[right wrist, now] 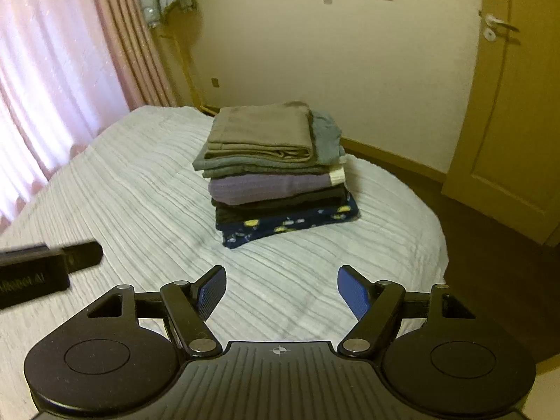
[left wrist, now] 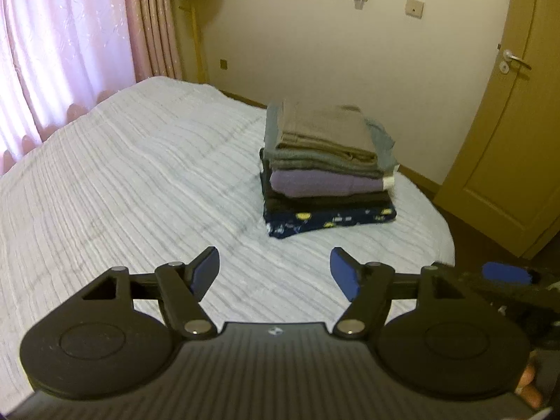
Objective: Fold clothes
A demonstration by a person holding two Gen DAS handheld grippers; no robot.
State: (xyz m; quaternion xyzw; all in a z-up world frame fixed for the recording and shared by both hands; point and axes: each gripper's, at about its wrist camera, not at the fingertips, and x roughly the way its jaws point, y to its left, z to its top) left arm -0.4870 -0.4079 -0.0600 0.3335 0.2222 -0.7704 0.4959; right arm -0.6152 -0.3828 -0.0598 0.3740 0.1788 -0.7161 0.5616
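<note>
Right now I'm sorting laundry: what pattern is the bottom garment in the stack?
Navy with small yellow and white prints, clearest in the right wrist view.

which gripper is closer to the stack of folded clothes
Right, slightly. The right gripper faces the stack of folded clothes head-on; the left gripper sits further left, stack off to its right.

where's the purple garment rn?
In both wrist views the purple garment sits mid-stack in the folded pile on the bed, under the grey-green piece and above the black one.
</note>
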